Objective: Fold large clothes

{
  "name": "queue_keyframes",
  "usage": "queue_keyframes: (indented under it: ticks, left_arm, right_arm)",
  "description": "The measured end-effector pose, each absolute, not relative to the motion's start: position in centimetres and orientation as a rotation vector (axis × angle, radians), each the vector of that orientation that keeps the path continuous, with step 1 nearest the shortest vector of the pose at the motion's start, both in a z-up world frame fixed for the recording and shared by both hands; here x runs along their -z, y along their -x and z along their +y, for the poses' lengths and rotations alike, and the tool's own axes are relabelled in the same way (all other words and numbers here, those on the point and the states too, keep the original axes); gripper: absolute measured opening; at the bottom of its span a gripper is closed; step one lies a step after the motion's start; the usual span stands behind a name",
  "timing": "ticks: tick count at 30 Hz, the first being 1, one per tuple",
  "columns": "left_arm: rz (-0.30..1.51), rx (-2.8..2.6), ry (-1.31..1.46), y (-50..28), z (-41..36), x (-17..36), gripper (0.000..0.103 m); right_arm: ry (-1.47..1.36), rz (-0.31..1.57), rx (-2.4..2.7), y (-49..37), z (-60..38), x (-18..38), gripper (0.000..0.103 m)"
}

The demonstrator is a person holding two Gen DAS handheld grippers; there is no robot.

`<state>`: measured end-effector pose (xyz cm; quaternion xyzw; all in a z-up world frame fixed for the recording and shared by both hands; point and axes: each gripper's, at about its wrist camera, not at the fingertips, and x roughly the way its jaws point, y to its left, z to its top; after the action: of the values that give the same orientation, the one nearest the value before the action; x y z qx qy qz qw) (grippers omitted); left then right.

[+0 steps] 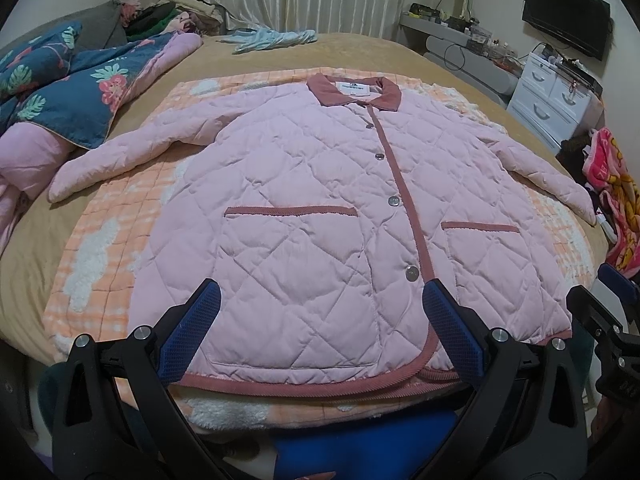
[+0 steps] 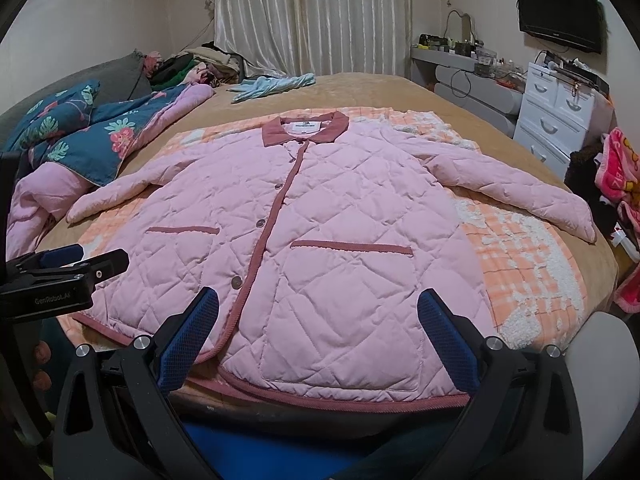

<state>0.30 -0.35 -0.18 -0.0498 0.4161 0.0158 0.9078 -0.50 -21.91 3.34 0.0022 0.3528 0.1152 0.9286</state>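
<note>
A pink quilted jacket (image 1: 304,208) with a dusty-red collar and trim lies flat, face up and buttoned, on an orange checked blanket (image 1: 108,248); both sleeves are spread out to the sides. It also shows in the right wrist view (image 2: 320,232). My left gripper (image 1: 320,300) is open and empty, hovering over the jacket's hem near its left half. My right gripper (image 2: 318,308) is open and empty over the hem's right half. The right gripper also shows at the edge of the left wrist view (image 1: 600,312), and the left gripper shows in the right wrist view (image 2: 64,268).
The blanket lies on a tan bed (image 1: 360,52). A blue floral quilt (image 1: 72,88) and clothes pile lie at the left. A light-blue garment (image 1: 272,38) lies at the far side. White drawers (image 1: 552,96) and a pink towel (image 1: 616,184) stand at the right.
</note>
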Motion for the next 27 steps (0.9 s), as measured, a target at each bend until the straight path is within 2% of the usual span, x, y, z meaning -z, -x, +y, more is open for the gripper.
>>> queue_keyframes:
  ticks: [27]
  left_arm:
    - [0.851,-0.021,0.108,-1.1,0.3,-0.9,0.095]
  right_arm:
    - [-0.008,0.735,-0.235,0.2,-21.9,-3.0,0.099]
